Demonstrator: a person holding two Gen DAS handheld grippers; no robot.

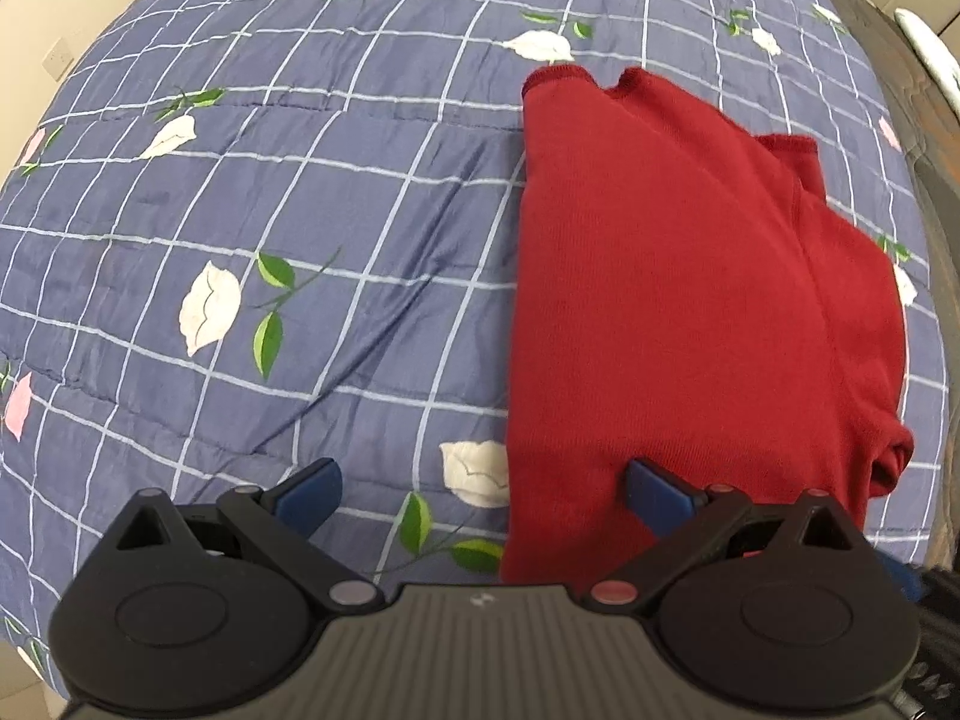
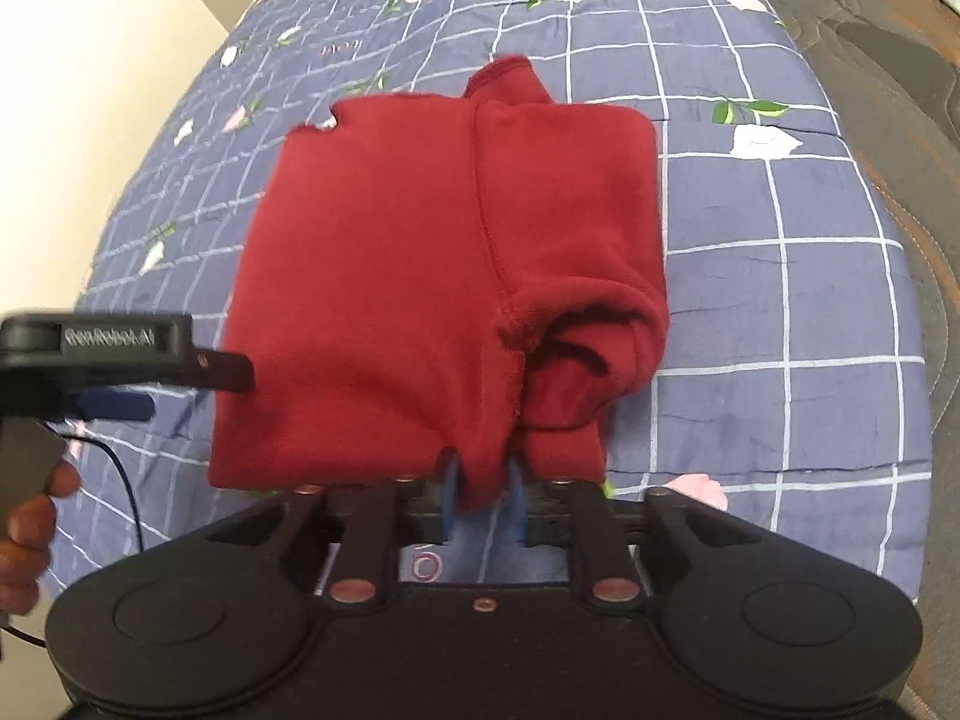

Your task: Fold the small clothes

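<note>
A dark red garment lies folded on the blue checked quilt. My left gripper points straight down over the garment's near left edge and is open wide. One blue pad is over the red cloth and the other is over the quilt. In the right wrist view the folded garment fills the middle. My right gripper has its blue pads close together, with the garment's near bunched edge between them. The left gripper shows at the garment's left side.
The quilt carries white and pink flower prints and covers a bed. A dark patterned surface borders it on the right and a pale wall on the left. A hand and a thin cable sit at lower left.
</note>
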